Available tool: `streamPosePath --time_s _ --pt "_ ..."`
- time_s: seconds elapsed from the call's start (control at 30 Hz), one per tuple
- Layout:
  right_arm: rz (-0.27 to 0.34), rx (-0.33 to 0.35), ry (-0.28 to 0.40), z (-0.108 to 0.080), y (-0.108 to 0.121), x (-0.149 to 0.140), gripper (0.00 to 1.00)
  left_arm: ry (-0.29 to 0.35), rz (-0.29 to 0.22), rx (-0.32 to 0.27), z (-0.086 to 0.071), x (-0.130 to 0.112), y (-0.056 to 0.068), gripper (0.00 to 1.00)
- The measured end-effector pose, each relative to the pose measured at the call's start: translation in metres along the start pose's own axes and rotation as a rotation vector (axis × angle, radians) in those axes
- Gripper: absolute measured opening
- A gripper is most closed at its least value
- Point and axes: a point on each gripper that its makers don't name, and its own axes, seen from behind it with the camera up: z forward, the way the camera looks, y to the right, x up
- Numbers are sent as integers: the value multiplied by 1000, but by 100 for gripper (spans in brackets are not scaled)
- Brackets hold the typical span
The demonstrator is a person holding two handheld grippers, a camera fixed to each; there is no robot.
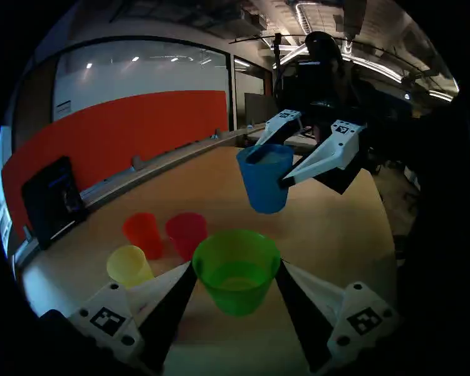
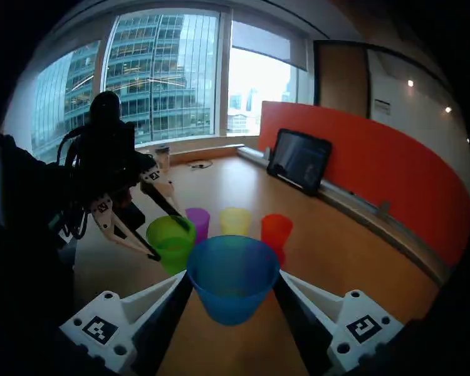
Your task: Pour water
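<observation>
**A:** In the left gripper view, what is it holding?

**B:** The left gripper (image 1: pixel 235 266) is closed on the green cup (image 1: pixel 237 279), one finger pressed to each side. The cup is near us and upright, and there looks to be a little water low in it. Farther off, lifted above the table (image 1: pixel 335 225), the right gripper (image 1: pixel 265 169) clamps the blue cup (image 1: pixel 263 188), also upright. I can't tell whether that one holds water.

**A:** How would you pour it well?

**B:** I'd say the two held cups need to meet. Bring one lip just over the other's mouth and keep the receiving cup level. Then tip slowly, so the stream lands inside and not on the wood.

**A:** What's the count?

**B:** Three cups stand on the table to the left: one orange cup (image 1: pixel 143 233), one magenta cup (image 1: pixel 186 233) and one yellow cup (image 1: pixel 129 265), the nearest. One tablet (image 1: pixel 52 197) leans at the far left.

**A:** And the right gripper view?

**B:** The blue cup (image 2: pixel 233 288) is near, gripped between the right gripper's (image 2: pixel 234 276) fingers. The green cup (image 2: pixel 171 241) is to the left and a little farther, pinched by the left gripper (image 2: pixel 170 238), with a person (image 2: pixel 103 144) behind it. Beyond them, from left to right, stand the magenta cup (image 2: pixel 198 222), the yellow cup (image 2: pixel 235 220) and the orange cup (image 2: pixel 276 232). The magenta one is just beside the green. One tablet (image 2: pixel 299 160) sits far right. That makes five cups, one of each colour, and two grippers.
</observation>
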Motion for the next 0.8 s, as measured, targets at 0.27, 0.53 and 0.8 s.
streamPosePath --time_s 0.27,0.53,0.8 --pt "-6 16 -47 13 0 -25 91 -40 -7 -13 9 -13 0 87" --pt "-11 33 -93 25 -3 -49 91 -74 11 -18 16 -27 2 87" --pt "-19 38 -118 32 -5 -64 91 -90 19 -22 20 -38 6 87"
